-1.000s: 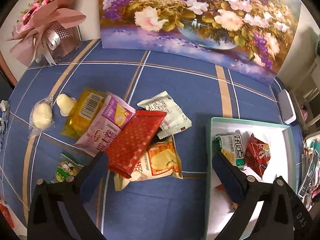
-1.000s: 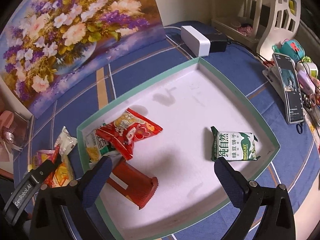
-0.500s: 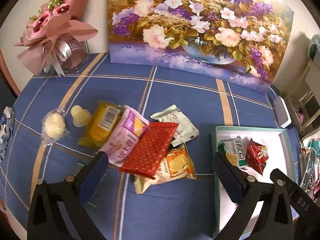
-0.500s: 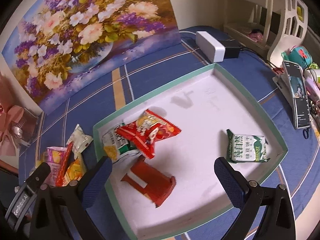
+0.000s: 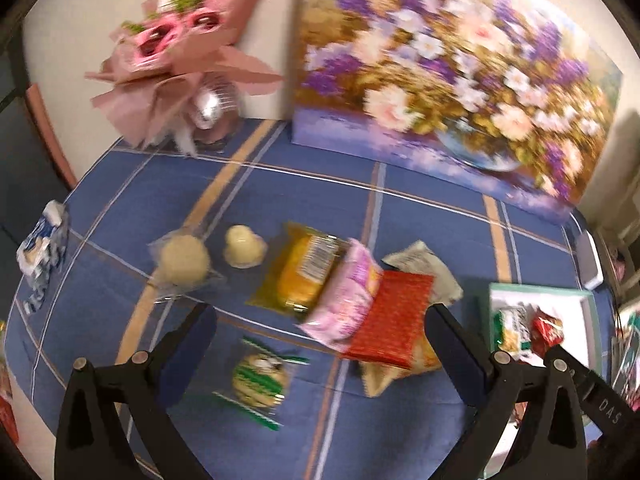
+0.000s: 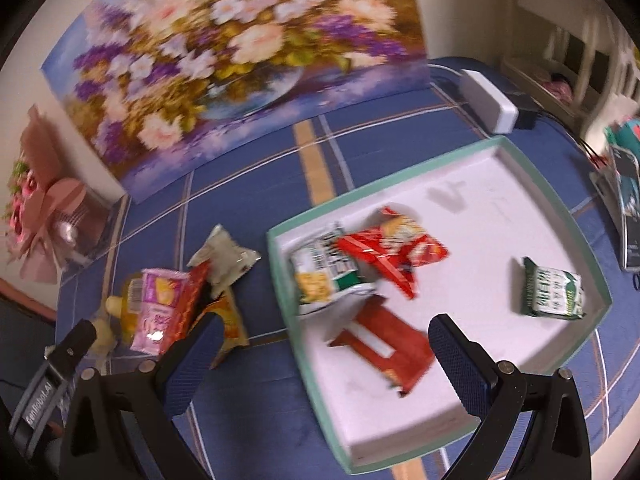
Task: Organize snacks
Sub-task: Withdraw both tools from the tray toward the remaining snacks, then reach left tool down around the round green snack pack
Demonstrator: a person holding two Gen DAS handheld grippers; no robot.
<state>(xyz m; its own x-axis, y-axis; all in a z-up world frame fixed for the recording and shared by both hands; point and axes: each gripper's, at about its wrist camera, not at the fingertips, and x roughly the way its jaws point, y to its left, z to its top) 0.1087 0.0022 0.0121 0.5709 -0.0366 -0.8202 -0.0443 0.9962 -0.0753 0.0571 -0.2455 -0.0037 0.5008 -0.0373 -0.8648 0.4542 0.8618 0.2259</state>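
Observation:
A pile of snack packets lies on the blue cloth: a red packet (image 5: pixel 390 320), a pink one (image 5: pixel 346 300), a yellow one (image 5: pixel 302 270), a white one (image 5: pixel 424 270). A green-striped cookie packet (image 5: pixel 260 378) lies nearer, between my left fingers. My left gripper (image 5: pixel 320 352) is open and empty above it. The white tray with a green rim (image 6: pixel 600 276) holds a green biscuit pack (image 6: pixel 552 294), a red chip bag (image 6: pixel 396 246), a green-white packet (image 6: pixel 324 272) and a red packet (image 6: pixel 384 354). My right gripper (image 6: pixel 322 356) is open and empty above the tray's left edge.
A flower painting (image 5: pixel 452 76) stands along the back. A pink bouquet (image 5: pixel 184 56) stands at the back left. Two pale round sweets (image 5: pixel 184 262) and a blue-white packet (image 5: pixel 42 248) lie left. A white box (image 6: pixel 488 100) and a phone (image 6: pixel 628 200) lie right of the tray.
Both grippers have pulled back and swung left. The left view now takes in the cookie packet and the table's left side. The snacks have not moved.

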